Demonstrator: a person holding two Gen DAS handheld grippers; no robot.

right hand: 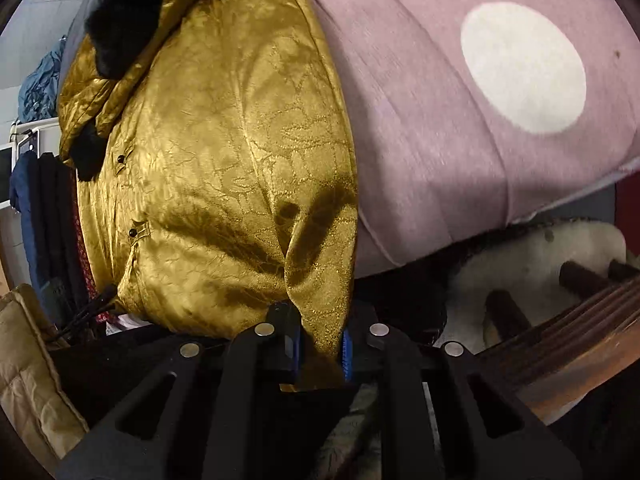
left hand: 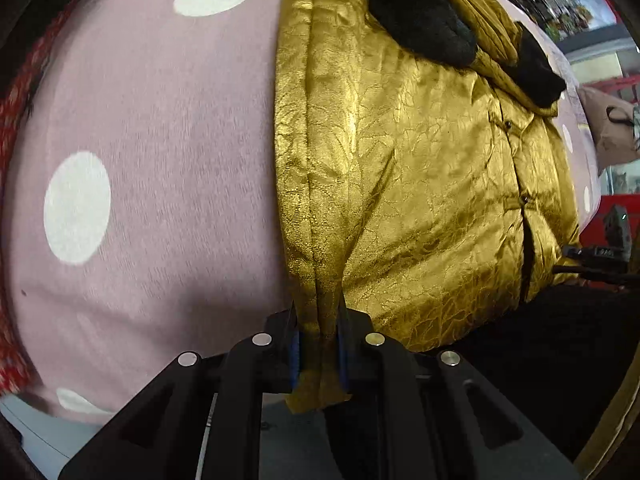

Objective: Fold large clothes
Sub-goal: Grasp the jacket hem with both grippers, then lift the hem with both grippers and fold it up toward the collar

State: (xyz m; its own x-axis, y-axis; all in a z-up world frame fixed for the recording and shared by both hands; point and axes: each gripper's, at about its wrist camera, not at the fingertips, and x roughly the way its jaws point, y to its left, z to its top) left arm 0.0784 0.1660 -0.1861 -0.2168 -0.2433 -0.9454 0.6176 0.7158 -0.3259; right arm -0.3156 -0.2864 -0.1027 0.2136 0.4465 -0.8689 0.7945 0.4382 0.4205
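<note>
Gold brocade fills both views: the padded jacket (left hand: 420, 184) lies face up on a pink blanket (left hand: 160, 140) with white dots, its black fur collar (left hand: 424, 24) at the far end and its hem at the near edge. The left gripper (left hand: 320, 344) is clenched on a bunched fold of the hem at the jacket's left corner; the right gripper (right hand: 320, 344) is clenched likewise on the right hem corner (right hand: 320, 280), the cloth pinched between its blue pads (right hand: 347, 354).

The step in hand looks like carrying the hem up toward the collar. To do it well, both grippers should lift together and stay level, held apart enough that the hem runs taut between them, or the slippery quilted cloth will sag in the middle and crease crooked. The front snap closure (left hand: 524, 200) should stay shut and flat. Set the hem down square with the shoulders before letting go.
</note>
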